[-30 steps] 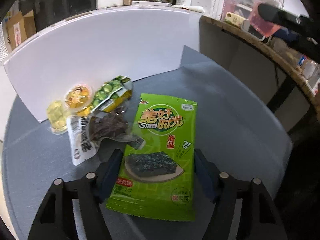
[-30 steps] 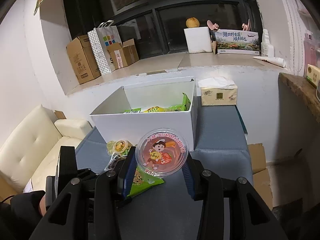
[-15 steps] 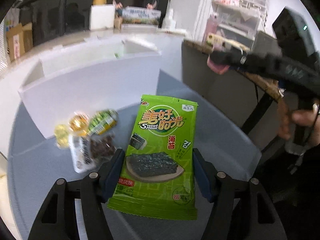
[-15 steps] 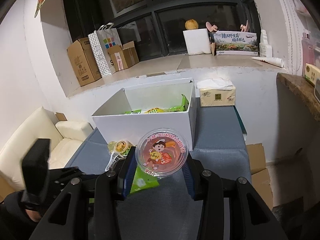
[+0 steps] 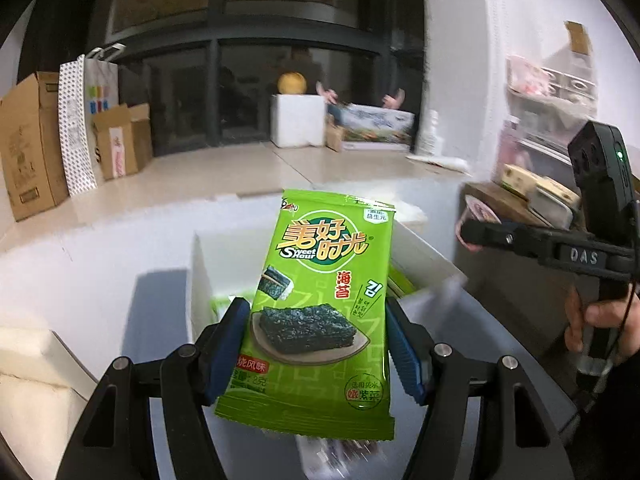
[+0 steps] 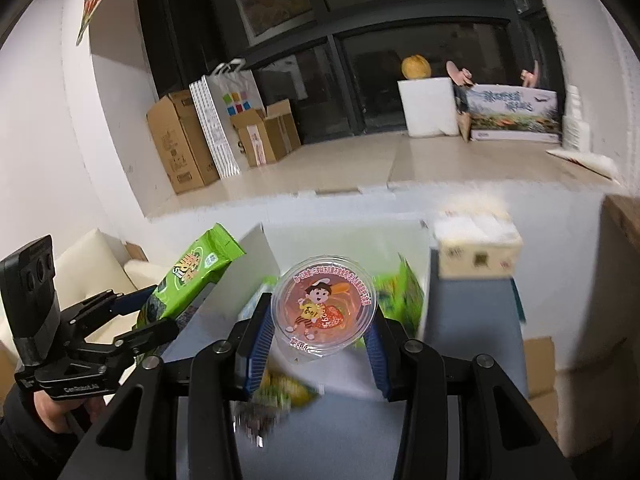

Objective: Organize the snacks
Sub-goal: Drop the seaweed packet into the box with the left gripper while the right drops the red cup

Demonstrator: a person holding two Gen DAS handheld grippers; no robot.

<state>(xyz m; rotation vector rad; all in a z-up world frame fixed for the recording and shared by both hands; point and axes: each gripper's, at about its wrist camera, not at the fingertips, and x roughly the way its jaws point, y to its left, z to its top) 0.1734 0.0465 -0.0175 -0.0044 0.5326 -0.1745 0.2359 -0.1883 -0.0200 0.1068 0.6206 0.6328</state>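
My left gripper (image 5: 316,344) is shut on a green seaweed snack packet (image 5: 324,304) and holds it in the air above the open white box (image 5: 200,276). The packet also shows in the right wrist view (image 6: 188,276), at the box's left wall. My right gripper (image 6: 320,340) is shut on a round jelly cup (image 6: 323,304) with a cartoon lid, raised in front of the white box (image 6: 340,240). Green packets (image 6: 408,292) lie inside the box. Loose snacks (image 6: 280,392) lie blurred on the table below my right gripper.
A tissue box (image 6: 476,248) stands beside the white box on the grey table (image 6: 472,320). Cardboard boxes (image 6: 176,140) and a paper bag (image 6: 216,120) stand on the window ledge. A cream sofa (image 6: 100,264) is at the left. A brown shelf (image 5: 504,200) is at the right.
Both grippers have risen and moved forward toward the white box. The seaweed packet went from near the table to above the box. The jelly cup moved closer to the box.
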